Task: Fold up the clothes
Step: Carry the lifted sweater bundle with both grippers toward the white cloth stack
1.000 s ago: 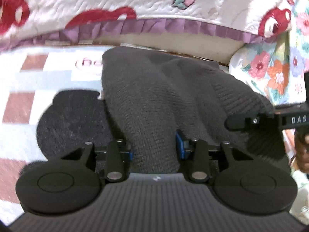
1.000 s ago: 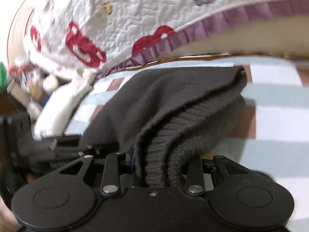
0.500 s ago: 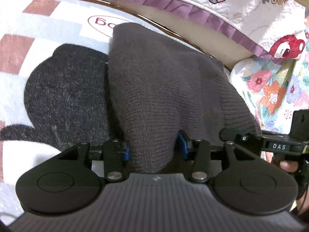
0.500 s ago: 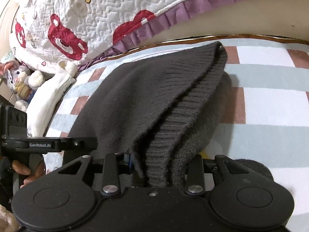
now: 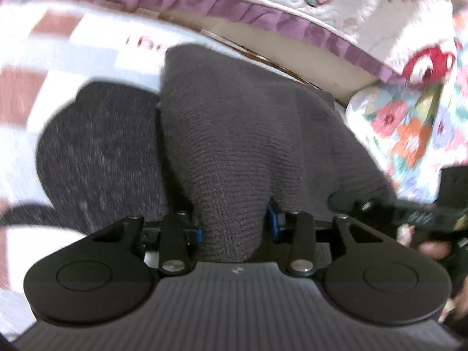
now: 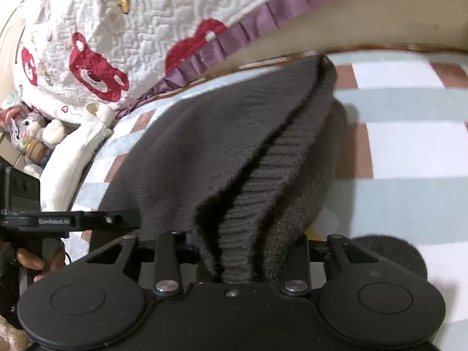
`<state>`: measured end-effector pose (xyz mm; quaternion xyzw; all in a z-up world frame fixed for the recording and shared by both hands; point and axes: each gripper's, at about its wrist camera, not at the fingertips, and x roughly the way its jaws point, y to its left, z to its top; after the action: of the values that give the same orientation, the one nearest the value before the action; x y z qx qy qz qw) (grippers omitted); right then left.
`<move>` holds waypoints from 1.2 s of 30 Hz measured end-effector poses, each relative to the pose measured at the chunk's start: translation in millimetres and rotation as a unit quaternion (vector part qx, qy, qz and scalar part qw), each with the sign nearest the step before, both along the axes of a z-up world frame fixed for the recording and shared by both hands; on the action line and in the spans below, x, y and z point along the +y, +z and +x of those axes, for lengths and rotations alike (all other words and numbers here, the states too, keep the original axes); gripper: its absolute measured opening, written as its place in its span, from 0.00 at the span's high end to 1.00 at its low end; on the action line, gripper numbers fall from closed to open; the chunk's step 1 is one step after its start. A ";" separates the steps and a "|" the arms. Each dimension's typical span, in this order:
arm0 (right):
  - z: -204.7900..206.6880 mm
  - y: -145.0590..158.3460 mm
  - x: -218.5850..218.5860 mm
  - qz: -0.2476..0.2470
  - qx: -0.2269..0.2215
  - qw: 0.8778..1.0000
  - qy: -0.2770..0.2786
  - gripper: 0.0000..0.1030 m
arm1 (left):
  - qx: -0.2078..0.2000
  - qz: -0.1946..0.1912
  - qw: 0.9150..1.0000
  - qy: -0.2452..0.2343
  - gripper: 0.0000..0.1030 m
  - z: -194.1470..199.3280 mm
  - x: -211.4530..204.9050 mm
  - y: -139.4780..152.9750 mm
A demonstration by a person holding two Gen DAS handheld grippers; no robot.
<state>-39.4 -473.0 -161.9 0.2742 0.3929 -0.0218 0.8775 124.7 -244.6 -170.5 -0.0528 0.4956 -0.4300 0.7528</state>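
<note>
I have the dark sweater (image 5: 234, 134) pinched at its near edge in both tools: my left gripper (image 5: 234, 226) is clamped on one bunch of knit, my right gripper (image 6: 242, 251) on several stacked layers. From both, the sweater runs straight ahead, its long axis pointing toward the quilt (image 6: 140, 29), draped over the checked blanket (image 6: 409, 134). Neither hand is nearer; they sit side by side along one edge.

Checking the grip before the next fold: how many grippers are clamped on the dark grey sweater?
2. The left gripper pinches a bunched fold of the dark grey knitted sweater; the right gripper clamps its stacked ribbed edges.
</note>
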 end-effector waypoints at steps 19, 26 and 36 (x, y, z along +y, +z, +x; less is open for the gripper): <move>-1.3 99.7 52.3 -0.008 -0.116 0.993 0.030 0.64 | -0.113 0.028 0.993 0.018 0.67 -4.5 40.5 113.1; 19.8 108.0 88.0 0.043 -0.139 0.987 0.067 0.64 | -0.176 0.118 0.977 0.013 0.67 -11.0 90.1 153.8; 50.6 112.6 209.2 0.098 -0.159 0.963 0.195 0.64 | -0.201 0.182 0.953 0.133 0.67 -41.1 226.6 194.5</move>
<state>11.2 -263.7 -49.3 0.2768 0.2941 0.2327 0.8847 83.6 -18.0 24.0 0.1074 0.3921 -0.2306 0.8841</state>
